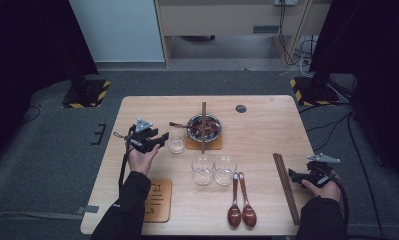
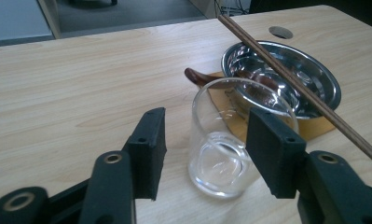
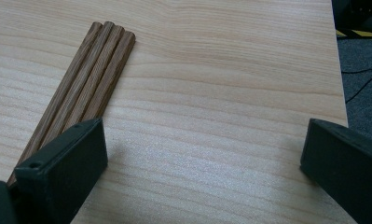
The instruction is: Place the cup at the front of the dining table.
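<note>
In the high view the left gripper (image 1: 152, 141) sits at the left part of the wooden bench (image 1: 267, 130), held by the person's left hand (image 1: 141, 160), with its jaws aimed at a clear glass (image 1: 176, 140) just beside them. That glass stands next to a metal bowl (image 1: 205, 126) on a square mat (image 1: 204, 143), with a single chopstick (image 1: 203, 127) laid across the bowl. Two more glasses (image 1: 213, 170) stand nearer the person, two dark spoons (image 1: 241, 202) below them. The right gripper (image 1: 298, 177) rests at the right edge, near a bundle of chopsticks (image 1: 286, 186)

In the left gripper view the jaws stand spread, one on each side of the clear glass (image 2: 225, 140), with no pad seen pressing on it; the glass stands upright on the bench, touching the mat's edge

In the right gripper view the jaws are spread wide over bare wood, with the bundle of chopsticks (image 3: 88, 81) lying flat by one jaw
</note>
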{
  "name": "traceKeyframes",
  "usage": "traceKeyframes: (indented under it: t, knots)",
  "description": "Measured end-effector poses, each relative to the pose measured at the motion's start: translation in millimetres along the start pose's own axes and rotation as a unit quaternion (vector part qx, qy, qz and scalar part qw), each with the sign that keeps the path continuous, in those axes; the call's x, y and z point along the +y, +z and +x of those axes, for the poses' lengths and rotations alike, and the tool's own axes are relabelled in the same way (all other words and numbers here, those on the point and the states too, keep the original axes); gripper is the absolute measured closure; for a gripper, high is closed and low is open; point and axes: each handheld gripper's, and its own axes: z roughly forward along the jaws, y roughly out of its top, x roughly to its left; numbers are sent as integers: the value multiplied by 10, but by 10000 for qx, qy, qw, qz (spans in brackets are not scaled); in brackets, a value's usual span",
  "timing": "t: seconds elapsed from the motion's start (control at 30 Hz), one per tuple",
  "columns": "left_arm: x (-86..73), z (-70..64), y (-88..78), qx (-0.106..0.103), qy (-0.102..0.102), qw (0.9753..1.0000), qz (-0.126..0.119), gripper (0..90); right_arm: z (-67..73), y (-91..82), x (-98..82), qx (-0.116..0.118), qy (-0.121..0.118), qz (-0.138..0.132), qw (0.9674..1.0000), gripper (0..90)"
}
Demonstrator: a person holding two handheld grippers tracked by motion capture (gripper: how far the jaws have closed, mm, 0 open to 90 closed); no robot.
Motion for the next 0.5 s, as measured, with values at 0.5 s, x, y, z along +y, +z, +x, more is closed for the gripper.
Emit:
traceKeyframes:
  t: [0.5]
  knots:
    - [-400,124,-341,-31,341,9987,384,287,-1,0,0,-4,-3,2,10000,5]
